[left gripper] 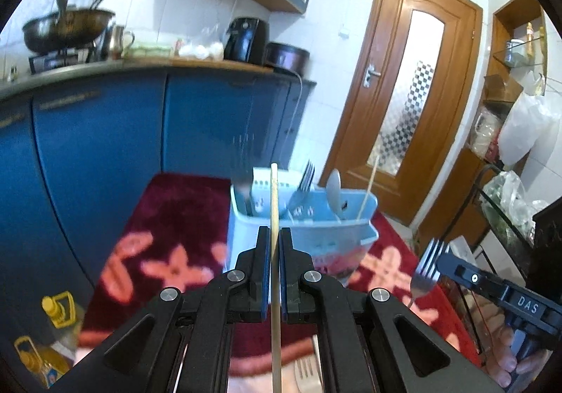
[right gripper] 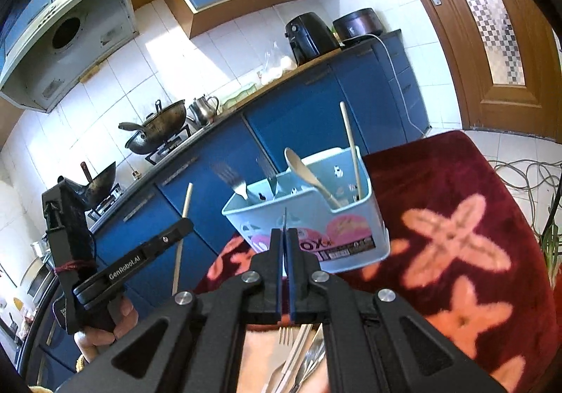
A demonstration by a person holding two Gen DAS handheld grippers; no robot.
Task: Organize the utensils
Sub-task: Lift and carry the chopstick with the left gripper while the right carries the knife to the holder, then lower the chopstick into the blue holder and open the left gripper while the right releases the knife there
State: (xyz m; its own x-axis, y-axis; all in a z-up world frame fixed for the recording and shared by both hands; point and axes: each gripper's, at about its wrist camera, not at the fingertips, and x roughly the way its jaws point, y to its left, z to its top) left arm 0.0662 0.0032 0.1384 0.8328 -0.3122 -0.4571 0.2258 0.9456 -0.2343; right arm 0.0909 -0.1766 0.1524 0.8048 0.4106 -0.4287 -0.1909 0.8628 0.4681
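A light blue utensil caddy (left gripper: 316, 234) (right gripper: 316, 217) stands on a dark red floral cloth (left gripper: 168, 217). In it are forks (left gripper: 305, 178), a wooden spoon (right gripper: 309, 175) and a wooden chopstick (right gripper: 351, 150). My left gripper (left gripper: 275, 234) is shut on a wooden chopstick (left gripper: 274, 203), held upright just in front of the caddy; it also shows in the right wrist view (right gripper: 182, 234). My right gripper (right gripper: 283, 234) is shut on a metal fork (left gripper: 426, 270), which shows edge-on between its fingers. Loose utensils (right gripper: 298, 358) lie on a pale surface below the grippers.
Blue cabinets (left gripper: 105, 147) run behind the table under a counter with woks (right gripper: 158, 129), a kettle (right gripper: 203, 108) and an air fryer (right gripper: 309, 38). A wooden door (left gripper: 404, 94) is at the right. Yellow oil bottles (left gripper: 45, 350) stand on the floor at left.
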